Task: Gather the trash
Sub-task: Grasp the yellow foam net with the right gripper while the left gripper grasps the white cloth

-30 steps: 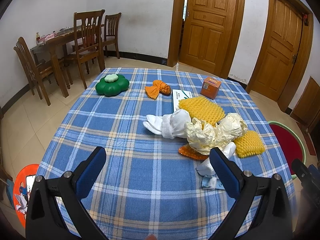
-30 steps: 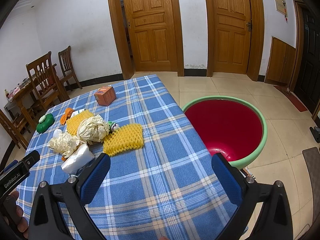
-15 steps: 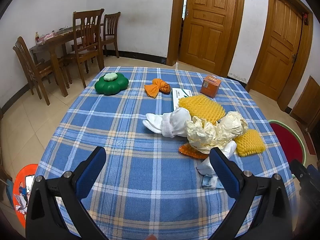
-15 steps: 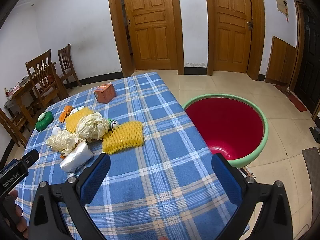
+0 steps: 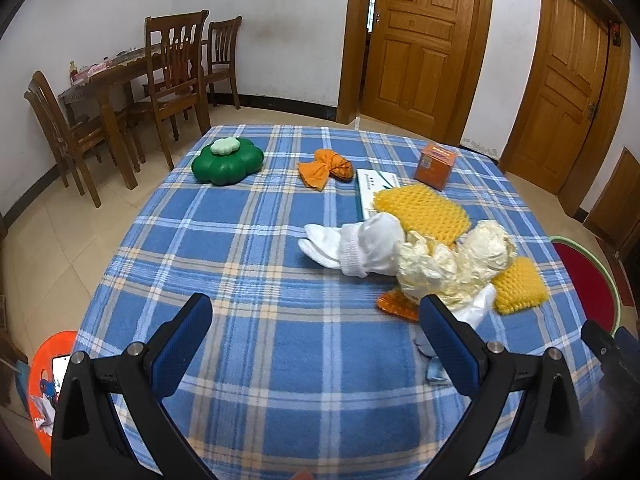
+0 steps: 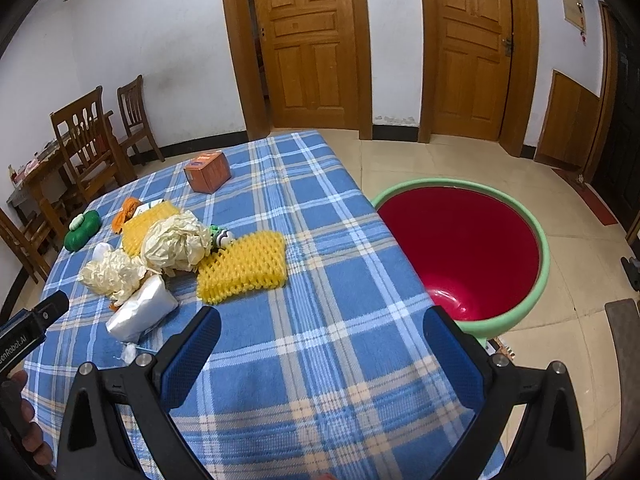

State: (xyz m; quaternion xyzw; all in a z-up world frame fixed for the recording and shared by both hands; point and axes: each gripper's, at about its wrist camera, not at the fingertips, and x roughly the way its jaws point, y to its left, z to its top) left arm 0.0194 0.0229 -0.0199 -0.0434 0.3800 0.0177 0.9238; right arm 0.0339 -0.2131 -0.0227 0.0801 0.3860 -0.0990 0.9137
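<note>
A heap of trash lies on the blue plaid tablecloth (image 5: 256,248): crumpled cream paper (image 5: 452,260) (image 6: 176,240), yellow foam fruit nets (image 5: 424,210) (image 6: 244,266), a white sock (image 5: 360,246) and a white wrapper (image 6: 142,312). A red bin with a green rim (image 6: 464,248) stands on the floor off the table's right side. My left gripper (image 5: 316,320) hovers open over the near table edge, with the heap just beyond its right finger. My right gripper (image 6: 320,334) is open above the table's near right corner, empty, between the heap and the bin.
Farther back on the table sit a green flower-shaped case (image 5: 226,160), an orange cloth bow (image 5: 324,168), an orange box (image 5: 436,164) (image 6: 208,172) and a white booklet (image 5: 370,190). Wooden chairs (image 5: 176,68) stand behind at the left. An orange dish (image 5: 48,364) lies on the floor.
Both grippers have drifted slightly; the table and the trash heap shift a little in each view. Nothing was grasped or let go.
</note>
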